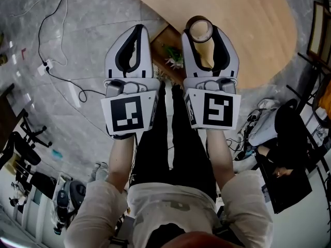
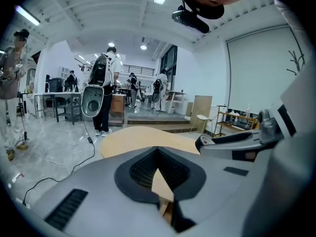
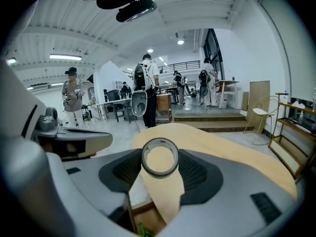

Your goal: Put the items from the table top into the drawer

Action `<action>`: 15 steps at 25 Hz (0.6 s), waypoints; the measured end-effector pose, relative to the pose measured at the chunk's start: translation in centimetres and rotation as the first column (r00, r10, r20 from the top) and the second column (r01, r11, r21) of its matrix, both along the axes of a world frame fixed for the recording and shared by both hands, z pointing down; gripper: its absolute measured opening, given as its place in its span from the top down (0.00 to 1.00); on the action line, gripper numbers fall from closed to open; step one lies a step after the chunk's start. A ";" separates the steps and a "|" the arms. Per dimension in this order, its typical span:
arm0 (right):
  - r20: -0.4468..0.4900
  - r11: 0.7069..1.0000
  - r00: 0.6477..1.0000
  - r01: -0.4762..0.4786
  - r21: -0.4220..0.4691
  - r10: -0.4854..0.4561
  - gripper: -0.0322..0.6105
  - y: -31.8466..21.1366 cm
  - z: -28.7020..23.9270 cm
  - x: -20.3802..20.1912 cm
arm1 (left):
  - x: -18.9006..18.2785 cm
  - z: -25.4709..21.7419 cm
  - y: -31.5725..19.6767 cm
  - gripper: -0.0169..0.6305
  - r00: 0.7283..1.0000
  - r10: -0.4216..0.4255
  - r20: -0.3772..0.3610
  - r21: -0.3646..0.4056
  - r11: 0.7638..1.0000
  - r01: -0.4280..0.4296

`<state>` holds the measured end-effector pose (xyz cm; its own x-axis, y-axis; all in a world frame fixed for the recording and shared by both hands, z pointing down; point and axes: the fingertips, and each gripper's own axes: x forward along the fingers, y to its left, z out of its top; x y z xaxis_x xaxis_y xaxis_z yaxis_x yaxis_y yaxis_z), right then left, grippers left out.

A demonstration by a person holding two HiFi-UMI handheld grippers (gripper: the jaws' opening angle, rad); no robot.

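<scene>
While left fingers (image 2: 98, 186) sit closed and empty, right fingers (image 3: 224, 181) clamp a tape roll (image 3: 160, 157), its hole's axis along them

Grey marble-patterned floor (image 1: 77, 30) spreads below, crossed by a black cable (image 1: 51, 14) that runs to a white power strip (image 1: 44, 66). Farther back in the hall, a person with a backpack (image 2: 106, 78) stands facing away, a grey oval device (image 2: 92, 101) hanging at hip level. Other people stand around desks (image 2: 54, 100) behind. Low steps (image 3: 207, 122) lead to a raised platform. Near the white wall, a pale chair (image 3: 261, 115) stands beside a wooden board (image 3: 259, 95) leaning upright, with an open shelf (image 2: 237, 120) close by. A person in a cap (image 3: 72, 95) stands at the left. Strip lights (image 3: 65, 57) glow on the white ceiling.
</scene>
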<state>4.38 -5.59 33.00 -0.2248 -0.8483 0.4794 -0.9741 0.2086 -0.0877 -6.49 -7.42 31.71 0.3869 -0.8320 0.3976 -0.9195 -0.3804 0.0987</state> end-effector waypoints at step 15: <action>-0.053 0.958 0.991 0.107 -0.267 -0.126 0.57 5.9 16.2 -5.3 | -1.1 4.6 2.0 0.96 0.999 -0.001 0.038 -0.068 0.998 0.004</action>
